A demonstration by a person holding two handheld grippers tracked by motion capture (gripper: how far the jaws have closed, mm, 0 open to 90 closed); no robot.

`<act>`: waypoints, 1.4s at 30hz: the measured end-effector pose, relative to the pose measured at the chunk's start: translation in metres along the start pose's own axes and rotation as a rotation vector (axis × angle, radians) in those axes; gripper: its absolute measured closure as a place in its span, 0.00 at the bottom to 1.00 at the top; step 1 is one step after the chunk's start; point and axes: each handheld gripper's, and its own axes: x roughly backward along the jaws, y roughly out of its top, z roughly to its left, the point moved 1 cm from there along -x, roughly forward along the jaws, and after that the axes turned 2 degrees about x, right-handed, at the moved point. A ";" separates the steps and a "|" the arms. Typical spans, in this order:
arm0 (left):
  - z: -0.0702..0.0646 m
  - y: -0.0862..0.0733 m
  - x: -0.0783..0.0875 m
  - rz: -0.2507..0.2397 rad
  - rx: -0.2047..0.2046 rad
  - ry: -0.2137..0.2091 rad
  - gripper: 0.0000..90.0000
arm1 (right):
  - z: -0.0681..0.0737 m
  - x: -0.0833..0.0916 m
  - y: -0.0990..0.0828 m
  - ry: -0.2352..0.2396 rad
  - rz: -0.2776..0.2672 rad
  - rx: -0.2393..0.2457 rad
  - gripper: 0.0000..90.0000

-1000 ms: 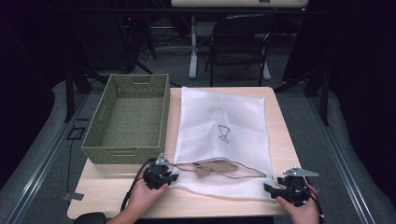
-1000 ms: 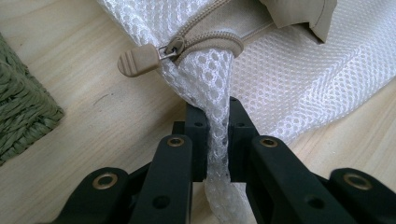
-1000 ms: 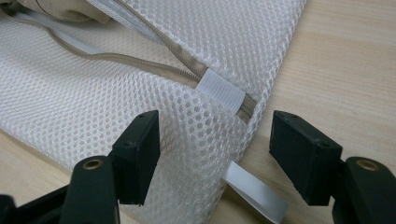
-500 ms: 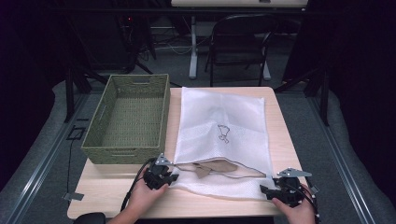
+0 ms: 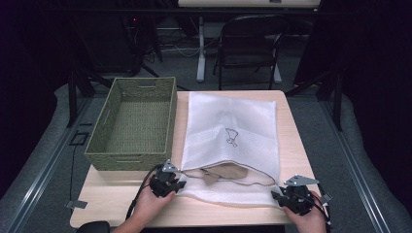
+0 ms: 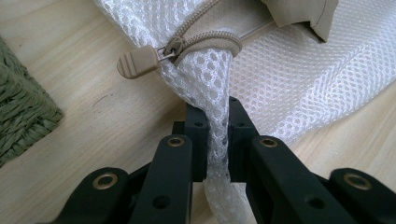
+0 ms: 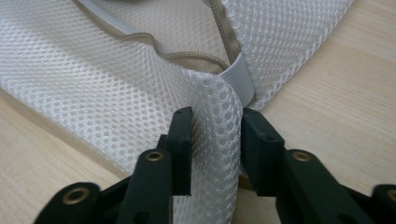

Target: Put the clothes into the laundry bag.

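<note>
The mesh bag [image 5: 233, 141] lies flat on the tabletop [image 5: 291, 145], right of the basket [image 5: 133, 124]. The left tongs [image 6: 217, 135] pinch its 7 o'clock corner by the zipper pull [image 6: 137, 61]. The right tongs [image 7: 215, 140] have just been closing around a mesh fold at 5 o'clock, not yet clamped.

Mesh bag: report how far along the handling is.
Done: the mesh bag lies flat on the table with its zipper open and a beige cloth at the mouth. In hand: the left gripper pinches the bag's near left corner; the right gripper has just been closing around a fold of the right corner. Left: lifting the bag; the basket stands empty.
</note>
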 end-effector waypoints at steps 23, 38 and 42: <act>0.000 0.002 0.001 -0.011 0.000 0.004 0.92 | -0.001 0.002 0.005 0.026 0.001 0.018 0.88; 0.012 0.014 0.022 -0.100 0.116 -0.125 0.93 | -0.015 0.015 0.015 0.158 -0.088 -0.131 0.88; 0.014 0.020 0.026 -0.112 0.142 -0.148 0.93 | -0.019 0.018 0.021 0.195 -0.105 -0.153 0.88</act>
